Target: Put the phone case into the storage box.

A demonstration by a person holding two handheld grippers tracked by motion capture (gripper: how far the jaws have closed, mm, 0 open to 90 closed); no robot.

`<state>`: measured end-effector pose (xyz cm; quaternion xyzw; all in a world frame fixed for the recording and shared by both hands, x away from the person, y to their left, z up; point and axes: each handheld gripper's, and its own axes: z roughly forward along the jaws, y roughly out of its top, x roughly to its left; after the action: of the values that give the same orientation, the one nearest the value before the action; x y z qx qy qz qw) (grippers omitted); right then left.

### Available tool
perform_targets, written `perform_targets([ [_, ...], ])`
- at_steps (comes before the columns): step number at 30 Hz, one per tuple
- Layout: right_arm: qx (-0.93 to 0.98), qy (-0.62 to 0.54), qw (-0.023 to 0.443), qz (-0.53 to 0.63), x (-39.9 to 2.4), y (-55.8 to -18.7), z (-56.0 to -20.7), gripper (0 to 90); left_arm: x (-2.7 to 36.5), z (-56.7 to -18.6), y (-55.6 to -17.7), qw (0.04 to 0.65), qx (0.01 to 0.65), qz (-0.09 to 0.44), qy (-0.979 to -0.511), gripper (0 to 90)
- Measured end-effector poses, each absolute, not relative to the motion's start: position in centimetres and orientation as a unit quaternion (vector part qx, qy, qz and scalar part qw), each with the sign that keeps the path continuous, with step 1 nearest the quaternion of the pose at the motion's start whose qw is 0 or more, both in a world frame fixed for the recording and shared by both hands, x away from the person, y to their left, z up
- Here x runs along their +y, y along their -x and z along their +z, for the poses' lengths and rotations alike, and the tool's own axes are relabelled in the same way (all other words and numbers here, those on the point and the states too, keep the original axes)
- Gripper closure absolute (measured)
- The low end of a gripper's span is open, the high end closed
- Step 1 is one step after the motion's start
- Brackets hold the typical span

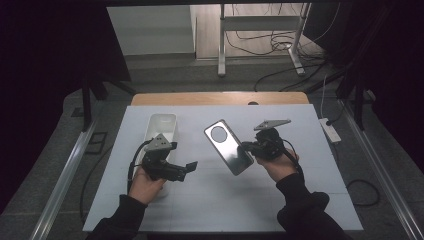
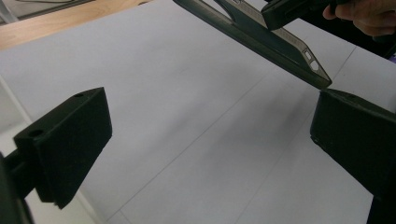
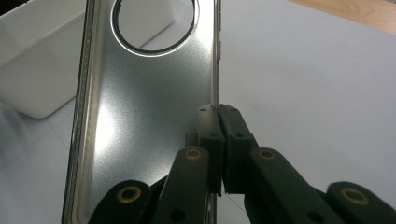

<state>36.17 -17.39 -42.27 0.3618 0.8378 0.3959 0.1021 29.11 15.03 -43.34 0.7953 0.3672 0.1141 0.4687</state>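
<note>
A grey, translucent phone case (image 1: 229,146) with a round camera hole is held up above the white table mat. My right gripper (image 1: 248,146) is shut on its right side edge; in the right gripper view the two pads (image 3: 219,122) pinch the rim of the case (image 3: 140,102). My left gripper (image 1: 191,167) sits lower left of the case, pointing right, jaws wide apart and empty. In the left gripper view the case's lower corner (image 2: 299,56) hangs just above the right jaw, apart from it.
A white rectangular bin (image 1: 161,127) stands at the back left of the mat (image 1: 220,200), behind my left hand. The wooden table edge (image 1: 220,98) runs along the far side. Floor cables and a metal stand lie beyond.
</note>
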Motion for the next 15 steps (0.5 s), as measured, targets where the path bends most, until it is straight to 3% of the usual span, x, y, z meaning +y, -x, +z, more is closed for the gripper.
perform_targets([
  [15, 0.835, -0.363, 0.107, 0.400, -17.3, -36.0, -42.0, 88.7, 12.9, -43.2, -31.0, 0.467, 0.361, 0.101, -0.801, 0.0],
])
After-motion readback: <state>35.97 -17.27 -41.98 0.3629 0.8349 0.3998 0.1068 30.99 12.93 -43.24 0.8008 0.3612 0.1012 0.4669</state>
